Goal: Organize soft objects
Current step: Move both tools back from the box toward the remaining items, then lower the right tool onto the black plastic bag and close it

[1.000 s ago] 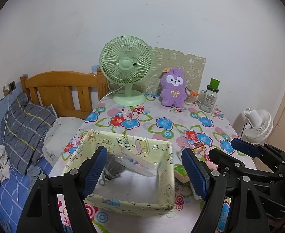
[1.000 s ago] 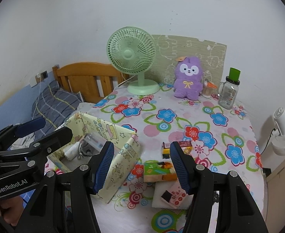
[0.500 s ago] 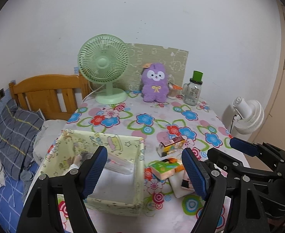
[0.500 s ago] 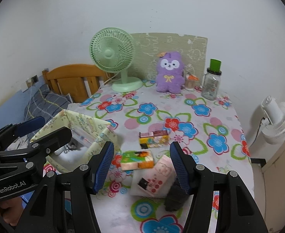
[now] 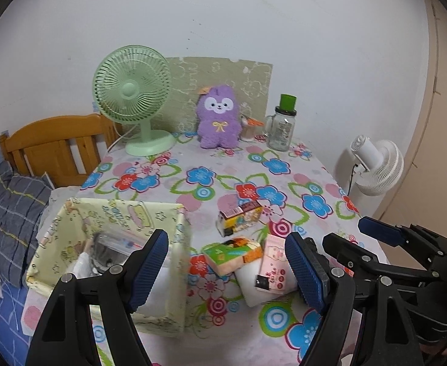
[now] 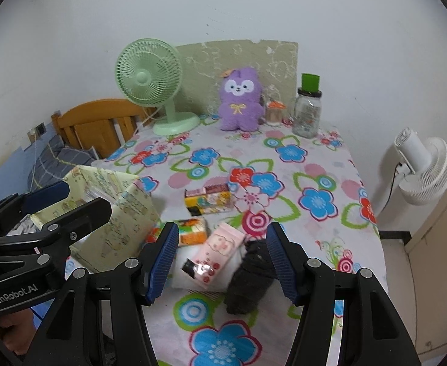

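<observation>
Both grippers are empty with jaws spread apart. The right gripper (image 6: pixel 221 259) hangs over the near-right cluster of packs, framing a pink tissue pack (image 6: pixel 215 254) that lies on a white soft pack (image 6: pixel 189 274), with a dark rolled cloth (image 6: pixel 249 277) just beside it to the right; the left gripper (image 5: pixel 226 270) hovers between that cluster and the yellow fabric bin (image 5: pixel 174 277) at the near-left corner of the flowered table (image 5: pixel 253 164). The bin already holds a clear-wrapped item (image 5: pixel 113 245). An orange-and-green tissue pack (image 5: pixel 232 254) touches the white pack on its left, and a yellow boxed pack (image 5: pixel 240 218) lies apart, slightly farther. A purple plush toy (image 5: pixel 218 116) stands upright at the far edge between a green desk fan (image 5: pixel 132 91) and a green-lidded jar (image 5: pixel 282 123). The step in hand appears to be the approach for the next pick: the right gripper would need to descend, straddle one soft pack or the cloth, close on it, and carry it left into the bin. Compared with one second earlier, both views have swung rightward from the bin toward the packs, so that the cloth and the pink pack now sit between the right jaws.
</observation>
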`<state>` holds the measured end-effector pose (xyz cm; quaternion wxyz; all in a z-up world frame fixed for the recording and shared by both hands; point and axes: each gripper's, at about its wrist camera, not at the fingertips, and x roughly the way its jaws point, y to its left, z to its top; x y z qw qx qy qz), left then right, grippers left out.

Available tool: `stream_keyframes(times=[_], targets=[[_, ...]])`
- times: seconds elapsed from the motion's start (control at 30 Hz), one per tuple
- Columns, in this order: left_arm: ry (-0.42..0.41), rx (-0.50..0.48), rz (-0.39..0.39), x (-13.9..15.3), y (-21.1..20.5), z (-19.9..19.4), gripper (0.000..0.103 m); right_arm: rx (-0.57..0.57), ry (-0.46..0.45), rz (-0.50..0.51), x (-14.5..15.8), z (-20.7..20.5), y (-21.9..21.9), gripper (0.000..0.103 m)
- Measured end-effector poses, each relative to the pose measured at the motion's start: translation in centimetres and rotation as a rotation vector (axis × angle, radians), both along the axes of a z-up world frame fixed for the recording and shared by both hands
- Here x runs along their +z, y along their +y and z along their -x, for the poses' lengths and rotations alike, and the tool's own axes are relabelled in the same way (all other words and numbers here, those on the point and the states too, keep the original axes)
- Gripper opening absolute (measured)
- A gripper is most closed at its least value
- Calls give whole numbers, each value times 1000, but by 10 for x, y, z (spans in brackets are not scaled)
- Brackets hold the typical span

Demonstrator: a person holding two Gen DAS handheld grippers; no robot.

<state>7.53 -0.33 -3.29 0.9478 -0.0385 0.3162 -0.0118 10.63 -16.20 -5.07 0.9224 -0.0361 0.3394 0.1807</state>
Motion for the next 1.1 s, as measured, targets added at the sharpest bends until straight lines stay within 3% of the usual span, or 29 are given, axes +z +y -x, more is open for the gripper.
stream_keyframes(times=[1.1], targets=[[137,-75,-26,-54,-42,-47,81,-88,131,15,-63,-37,-40,63]])
